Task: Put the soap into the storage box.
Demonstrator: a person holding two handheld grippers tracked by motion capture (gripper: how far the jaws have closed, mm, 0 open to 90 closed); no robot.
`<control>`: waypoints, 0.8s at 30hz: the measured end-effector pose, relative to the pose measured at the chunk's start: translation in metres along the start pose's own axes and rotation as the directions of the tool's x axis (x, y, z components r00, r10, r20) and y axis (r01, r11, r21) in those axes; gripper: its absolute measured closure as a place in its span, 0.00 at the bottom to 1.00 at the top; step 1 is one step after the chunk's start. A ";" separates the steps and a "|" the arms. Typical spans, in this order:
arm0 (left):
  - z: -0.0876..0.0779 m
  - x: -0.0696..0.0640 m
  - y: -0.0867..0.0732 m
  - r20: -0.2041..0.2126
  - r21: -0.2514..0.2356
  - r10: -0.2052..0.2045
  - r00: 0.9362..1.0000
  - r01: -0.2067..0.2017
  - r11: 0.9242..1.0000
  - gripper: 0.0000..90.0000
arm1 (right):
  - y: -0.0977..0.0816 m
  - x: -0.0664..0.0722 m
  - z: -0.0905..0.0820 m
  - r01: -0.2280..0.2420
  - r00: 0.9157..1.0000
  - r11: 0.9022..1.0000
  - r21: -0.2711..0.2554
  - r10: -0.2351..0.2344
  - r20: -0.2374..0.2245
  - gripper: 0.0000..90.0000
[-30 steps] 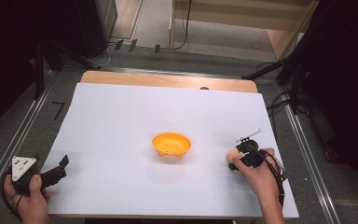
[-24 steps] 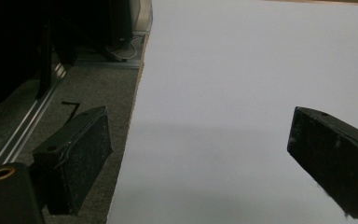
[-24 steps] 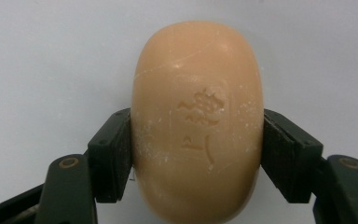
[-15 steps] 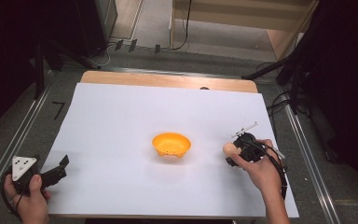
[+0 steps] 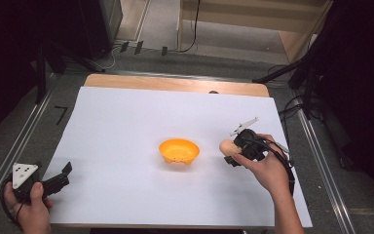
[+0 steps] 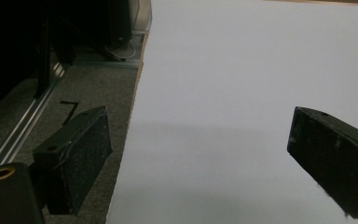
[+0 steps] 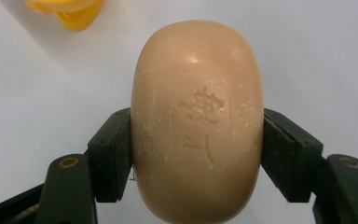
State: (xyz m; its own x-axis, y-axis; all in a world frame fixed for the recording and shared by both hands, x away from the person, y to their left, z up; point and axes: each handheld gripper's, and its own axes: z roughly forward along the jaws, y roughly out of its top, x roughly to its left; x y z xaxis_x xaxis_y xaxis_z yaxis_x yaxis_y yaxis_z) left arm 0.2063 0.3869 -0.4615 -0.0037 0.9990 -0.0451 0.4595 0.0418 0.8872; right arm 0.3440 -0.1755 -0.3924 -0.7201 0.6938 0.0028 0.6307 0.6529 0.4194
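**Soap bar clamped in R gripper, just right of orange dish**

R gripper (image 5: 232, 155): fingers (image 7: 109, 154) clamped on tan soap bar (image 7: 198, 121), one pad pressed to each long side. Seen close in right gripper view: oval bar, stamped mark on upper face, faint white scuffs, ends sticking out past the pads front and back. In high view, soap bar (image 5: 227, 146) pokes out from gripper's front end toward table centre, held in R hand (image 5: 265, 168) over right part of white tabletop (image 5: 126, 117). Looks off the surface, w/ faint shadow beneath in right gripper view; exact height hard to tell.

Orange dish (image 5: 178, 150) near mid-tabletop, small holes in its base, empty. Soap just to its right, apart from it, not touching. Edge of same dish (image 7: 67, 11) at top left of right gripper view, beyond bar.

L gripper (image 5: 63, 176): at near left corner of tabletop, held in L hand (image 5: 31, 204), grey three-cornered plate on top. Fingers (image 6: 74, 161) wide apart in left gripper view, nothing between them but bare white surface; one finger hangs over table's left edge above grey carpet floor (image 6: 88, 84). Well apart from dish and soap.
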 end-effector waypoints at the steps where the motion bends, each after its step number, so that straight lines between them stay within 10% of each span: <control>1: 0.000 0.000 0.000 0.000 0.000 0.000 1.000 0.000 1.000 0.08 | 0.003 0.001 -0.001 0.020 1.000 1.000 -0.003 -0.020 -0.002 0.37; 24: 0.000 0.000 0.000 0.003 -0.002 0.000 1.000 0.000 1.000 0.08 | 0.057 0.031 -0.004 0.303 0.950 0.952 -0.052 -0.306 -0.068 0.37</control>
State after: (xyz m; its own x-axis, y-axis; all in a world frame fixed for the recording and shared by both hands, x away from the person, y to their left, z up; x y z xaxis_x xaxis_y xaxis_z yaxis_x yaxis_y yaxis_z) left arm 0.2059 0.3872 -0.4614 -0.0008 0.9989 -0.0468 0.4576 0.0420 0.8882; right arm 0.3565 -0.1177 -0.3641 -0.8963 0.4388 -0.0638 0.3674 0.8156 0.4471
